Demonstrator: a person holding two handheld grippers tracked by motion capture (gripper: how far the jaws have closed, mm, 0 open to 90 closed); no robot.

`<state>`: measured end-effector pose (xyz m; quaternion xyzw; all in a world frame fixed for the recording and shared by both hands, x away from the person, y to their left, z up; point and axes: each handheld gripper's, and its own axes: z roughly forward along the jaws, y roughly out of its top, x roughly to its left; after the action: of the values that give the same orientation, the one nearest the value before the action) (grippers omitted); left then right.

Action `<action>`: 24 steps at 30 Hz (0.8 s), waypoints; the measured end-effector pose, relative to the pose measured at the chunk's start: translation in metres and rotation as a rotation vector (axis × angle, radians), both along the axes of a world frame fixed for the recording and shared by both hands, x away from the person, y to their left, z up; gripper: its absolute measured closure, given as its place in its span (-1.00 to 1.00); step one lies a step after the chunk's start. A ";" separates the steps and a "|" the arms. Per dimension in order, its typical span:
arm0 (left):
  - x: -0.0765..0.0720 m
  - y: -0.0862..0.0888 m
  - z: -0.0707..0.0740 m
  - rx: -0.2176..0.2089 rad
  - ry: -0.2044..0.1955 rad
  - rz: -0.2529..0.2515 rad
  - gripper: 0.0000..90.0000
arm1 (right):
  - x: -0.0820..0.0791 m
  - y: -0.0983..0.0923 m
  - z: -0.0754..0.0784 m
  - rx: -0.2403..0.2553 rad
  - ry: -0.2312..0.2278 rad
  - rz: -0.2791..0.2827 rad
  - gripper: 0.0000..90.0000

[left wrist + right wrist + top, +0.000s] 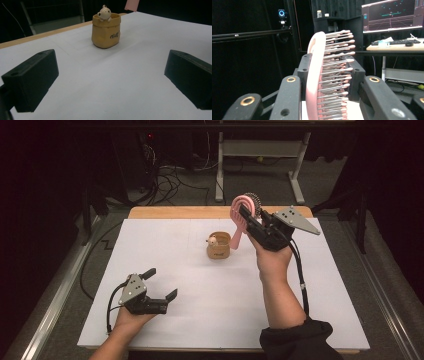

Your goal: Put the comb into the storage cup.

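Pink hairbrush (pixel 242 215) clamped in right gripper (pixel 250 220) jaws, handle tip partly hidden; left gripper (pixel 162 284) jaws open, empty.

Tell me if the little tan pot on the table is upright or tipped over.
Upright. The pot stands on its base on the white table, mouth up, a small figure peeking over its rim.

Two black jaws of the hand-held gripper (pixel 110 82) stand wide apart at lower left and right. A tan cup (pixel 105 31) with a small figure (pixel 104 12) sits upper centre on the white tabletop (pixel 112 82).
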<state>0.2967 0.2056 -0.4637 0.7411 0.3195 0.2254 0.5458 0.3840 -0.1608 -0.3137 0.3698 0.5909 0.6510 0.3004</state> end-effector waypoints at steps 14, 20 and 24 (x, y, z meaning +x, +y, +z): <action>0.001 0.001 0.000 -0.001 -0.001 0.007 -1.00 | 0.020 0.012 0.001 0.018 0.002 0.003 0.46; 0.000 0.001 0.000 -0.001 -0.003 0.008 -1.00 | 0.026 0.017 0.002 0.020 -0.003 0.005 0.46; 0.000 0.001 0.000 0.000 -0.003 0.009 -1.00 | 0.030 0.022 0.001 0.015 0.001 0.006 0.46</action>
<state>0.2970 0.2063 -0.4641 0.7392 0.3222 0.2287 0.5454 0.4143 -0.1389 -0.3129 0.3708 0.5874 0.6559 0.2954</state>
